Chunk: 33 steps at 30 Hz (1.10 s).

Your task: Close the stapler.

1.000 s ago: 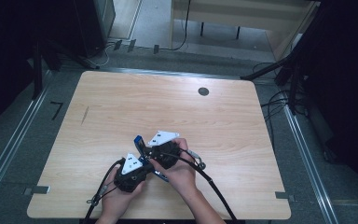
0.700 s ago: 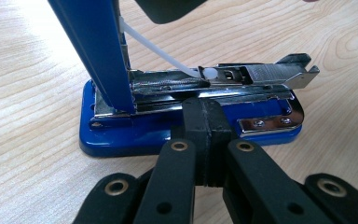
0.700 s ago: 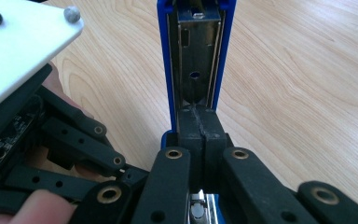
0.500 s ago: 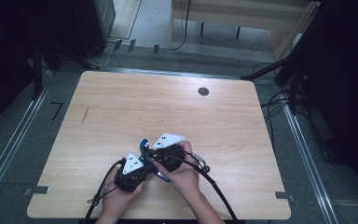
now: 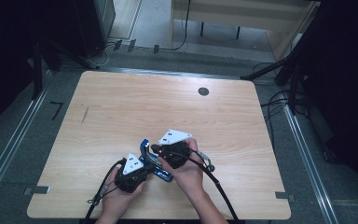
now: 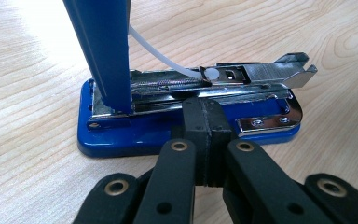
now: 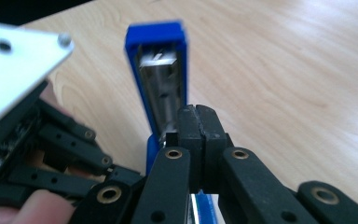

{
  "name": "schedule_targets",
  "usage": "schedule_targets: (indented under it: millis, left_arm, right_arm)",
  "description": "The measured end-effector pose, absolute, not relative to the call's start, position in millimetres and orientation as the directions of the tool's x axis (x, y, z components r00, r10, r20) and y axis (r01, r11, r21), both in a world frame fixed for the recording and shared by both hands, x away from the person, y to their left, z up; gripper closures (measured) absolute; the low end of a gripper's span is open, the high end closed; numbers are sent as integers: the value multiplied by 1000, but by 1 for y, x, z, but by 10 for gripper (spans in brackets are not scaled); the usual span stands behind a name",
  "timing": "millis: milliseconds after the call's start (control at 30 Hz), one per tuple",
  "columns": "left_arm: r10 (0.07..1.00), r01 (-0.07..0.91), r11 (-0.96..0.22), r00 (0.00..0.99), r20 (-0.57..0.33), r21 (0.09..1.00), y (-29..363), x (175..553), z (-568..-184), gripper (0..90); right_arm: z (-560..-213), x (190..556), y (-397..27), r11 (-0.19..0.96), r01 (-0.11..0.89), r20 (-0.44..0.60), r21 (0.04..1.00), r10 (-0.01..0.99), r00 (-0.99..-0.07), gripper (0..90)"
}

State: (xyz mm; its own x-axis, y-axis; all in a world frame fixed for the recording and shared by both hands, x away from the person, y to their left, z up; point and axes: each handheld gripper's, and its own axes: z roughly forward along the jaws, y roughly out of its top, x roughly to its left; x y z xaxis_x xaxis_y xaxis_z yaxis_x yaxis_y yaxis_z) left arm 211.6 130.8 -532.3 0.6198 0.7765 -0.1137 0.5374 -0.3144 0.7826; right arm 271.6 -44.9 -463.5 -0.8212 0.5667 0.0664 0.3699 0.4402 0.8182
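Two closed grippers, left gripper [image 6: 204, 135] and right gripper [image 7: 196, 140], beside blue stapler [image 6: 121, 135], base flat, lid upright.

A blue stapler [image 6: 121, 135] with silver metal lies on the pale wood-grain table [image 5: 121, 107].

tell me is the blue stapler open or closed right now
Open. The blue stapler's top cover stands swung up nearly upright from the base, leaving the metal staple channel exposed.

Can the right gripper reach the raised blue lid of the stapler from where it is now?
Probably yes: the right gripper, jaws shut, sits right before the upright lid of the stapler, nothing between.
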Motion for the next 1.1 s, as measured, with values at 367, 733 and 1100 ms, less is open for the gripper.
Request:
schedule_targets:
  millis: [367, 733, 1100]
  left_arm:
    - [776, 538, -312, 620, -116, 783, 131, 212, -532, 900]
    - [776, 537, -313, 620, -115, 783, 131, 212, -532, 900]
    - [776, 537, -314, 621, -114, 783, 131, 212, -532, 900]
  right_arm:
    - [-434, 278, -35, 430, 324, 23, 842, 572, -820, 900]
    - [-417, 280, -17, 444, 284, -14, 850, 558, -830, 900]
    - [-420, 271, -9, 477, 261, -33, 840, 523, -852, 900]
